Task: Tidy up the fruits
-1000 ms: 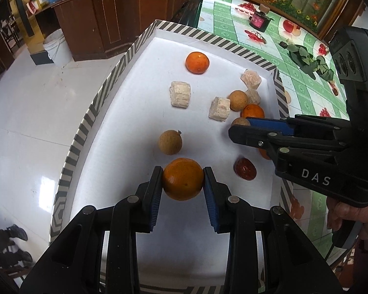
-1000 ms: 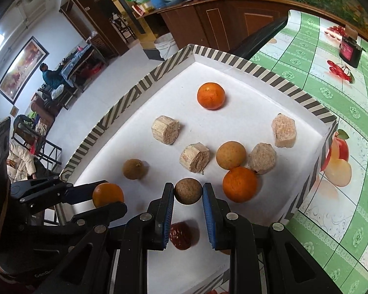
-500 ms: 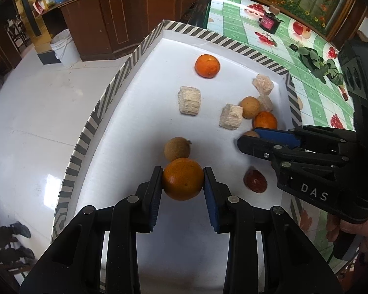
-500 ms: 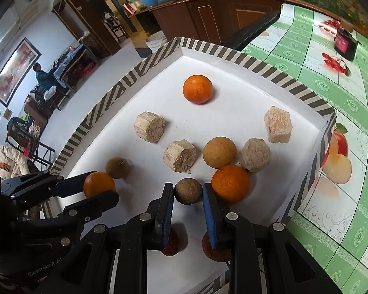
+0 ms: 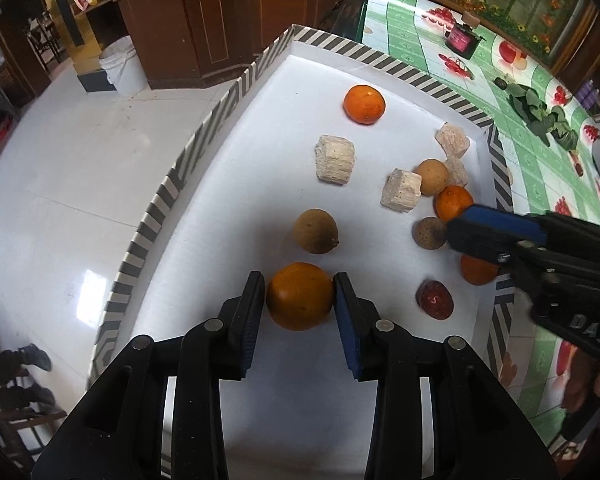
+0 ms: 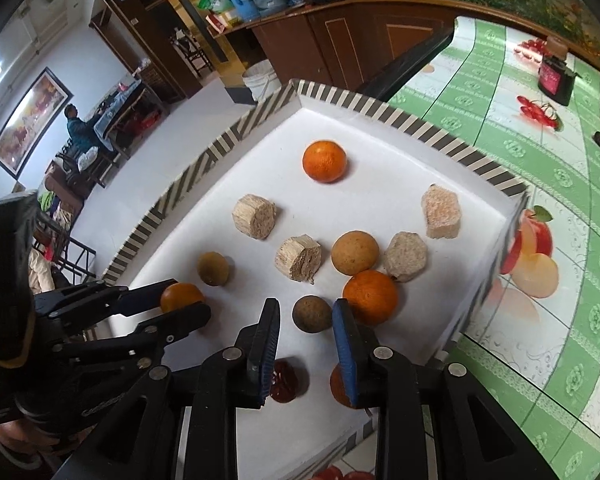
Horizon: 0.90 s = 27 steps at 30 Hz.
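While pinching an orange (image 5: 300,298) in the left gripper (image 5: 298,282), low over the near end of the tray (image 5: 152,216), have just eased apart the jaws of the right gripper (image 6: 306,308). Leaves the small brown fruit (image 6: 312,314) loose between the right pads, with a plain gap on its left side. Was clamped a moment ago; now rests on the tray's white floor, touching or all but touching a second orange (image 6: 370,296) at its right. Reads as one fruit set down. Eased the left jaws a touch as well, yet with the pads seemingly on both sides of the orange — so counts as held, and by this judgement next to be placed.

Nearest of all, under the right gripper, find a dark red fruit (image 5: 435,299) and part of another orange (image 5: 476,270). Further in, meet a smooth brown fruit (image 5: 315,231) just ahead of the held orange. Beyond that come pale chunks (image 5: 335,159), crowded on the right with a tan round fruit (image 5: 431,176), and one far orange (image 5: 364,104) alone near the back.

For room — see bare white floor on the tray's left side, from the held orange up past the smooth brown fruit to the far corner. Keep clear of the striped rim close on the left, with only the room's floor (image 5: 60,180) well below it. On the right, find the right gripper near the other rim, with the green table (image 5: 540,184) past it. Little slack between the two grippers themselves.
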### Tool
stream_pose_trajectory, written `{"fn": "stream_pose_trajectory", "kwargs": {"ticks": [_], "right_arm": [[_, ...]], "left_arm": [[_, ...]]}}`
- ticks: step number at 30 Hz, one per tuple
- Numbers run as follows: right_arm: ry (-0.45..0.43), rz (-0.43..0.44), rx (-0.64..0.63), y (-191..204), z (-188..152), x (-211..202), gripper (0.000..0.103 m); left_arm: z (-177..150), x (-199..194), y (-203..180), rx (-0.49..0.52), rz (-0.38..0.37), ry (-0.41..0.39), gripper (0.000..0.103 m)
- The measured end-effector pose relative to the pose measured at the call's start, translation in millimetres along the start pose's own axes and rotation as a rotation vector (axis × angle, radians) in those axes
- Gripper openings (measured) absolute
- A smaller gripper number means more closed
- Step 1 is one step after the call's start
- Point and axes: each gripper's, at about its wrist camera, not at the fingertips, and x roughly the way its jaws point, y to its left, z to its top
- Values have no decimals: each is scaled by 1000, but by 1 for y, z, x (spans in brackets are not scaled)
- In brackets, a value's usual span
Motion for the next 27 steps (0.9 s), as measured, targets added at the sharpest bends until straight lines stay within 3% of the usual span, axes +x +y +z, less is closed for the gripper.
{"fn": "stream_pose_trajectory", "kwargs": {"ticks": [6, 12, 16, 27], "right_arm": [[-53, -18, 9, -2, -7, -29, 26], [-89, -37, 29, -9, -17, -47, 26], [-102, -51, 37, -14, -23, -56, 26], [-128, -77, 65, -26, -36, -76, 26]], "left_arm": [[6, -16, -13, 33, 34, -63, 35], [13, -33, -30, 76, 14, -127, 35], [17, -40, -45, 106, 66, -158, 35], [21, -49, -68, 132, 70, -183, 35]]}}
